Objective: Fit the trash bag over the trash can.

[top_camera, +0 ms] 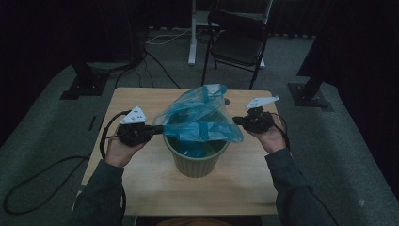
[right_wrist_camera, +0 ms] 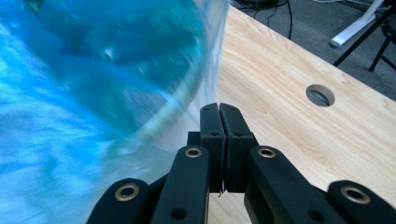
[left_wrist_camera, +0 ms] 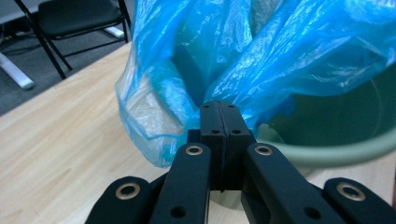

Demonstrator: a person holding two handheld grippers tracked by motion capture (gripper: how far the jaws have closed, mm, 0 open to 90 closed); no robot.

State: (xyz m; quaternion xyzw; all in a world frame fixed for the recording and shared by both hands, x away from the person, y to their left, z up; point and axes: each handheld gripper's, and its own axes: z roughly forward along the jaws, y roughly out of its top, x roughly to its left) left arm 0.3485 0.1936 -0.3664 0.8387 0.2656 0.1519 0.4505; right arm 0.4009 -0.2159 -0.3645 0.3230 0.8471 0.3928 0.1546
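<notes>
Carefully: you are pinching the blue bag [top_camera: 200,117] over the green bin [top_camera: 195,157] with the left gripper [left_wrist_camera: 219,116] clamped on its edge; the right gripper [right_wrist_camera: 219,116] is closed, film probably caught. Pulling apart risks tearing it.

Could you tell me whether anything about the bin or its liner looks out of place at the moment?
Yes: the translucent blue plastic bag is not fitted over the green round bin. It bunches above the rim, lopsided, pulled between the left gripper and the right gripper.
</notes>
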